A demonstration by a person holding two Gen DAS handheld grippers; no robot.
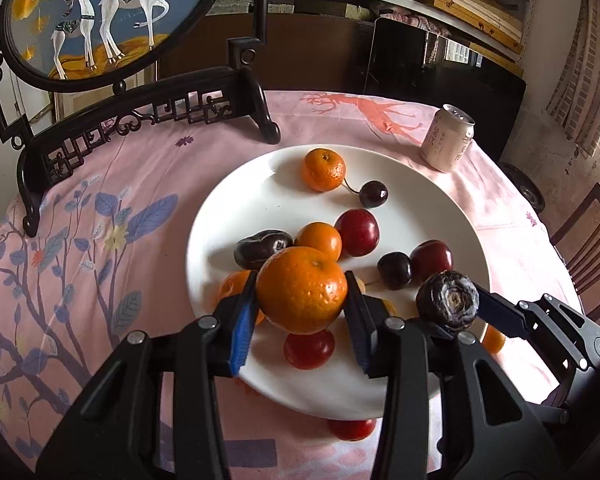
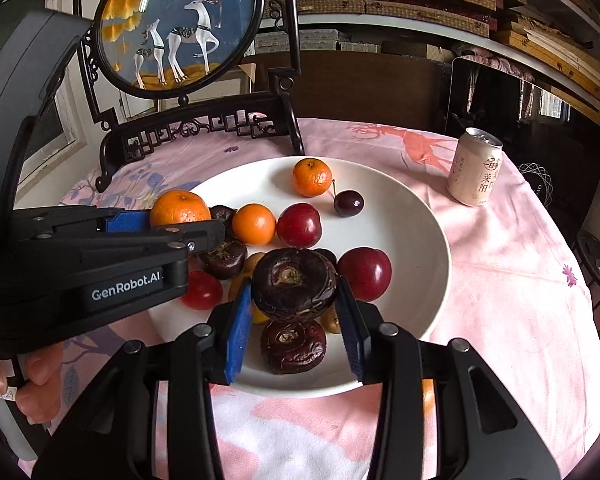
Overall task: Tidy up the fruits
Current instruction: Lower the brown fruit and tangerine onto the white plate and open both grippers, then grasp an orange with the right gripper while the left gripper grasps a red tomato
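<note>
Left gripper [image 1: 302, 296] clamps a firm, light tangerine [image 1: 302, 290] across its middle; right gripper [image 2: 296, 312] clamps a hard, knobbly chestnut [image 2: 294, 284] above the plate's [image 2: 416, 240] near edge.

We counted four mandarins [image 1: 302, 290], three dark water chestnuts [image 2: 294, 282], two red plums [image 2: 299, 225] and two dark cherries [image 2: 348, 203]. Two small red tomatoes [image 1: 309, 349] lay near us, with one white plate [image 2: 420, 216] and one drink can [image 2: 476, 172] far right.

A round orange mandarin [image 1: 302, 290] and a dark wrinkled water chestnut [image 2: 294, 282] hang above the white plate [image 1: 420, 208]. 3 glossy red plums [image 1: 357, 232] lie on it.
</note>
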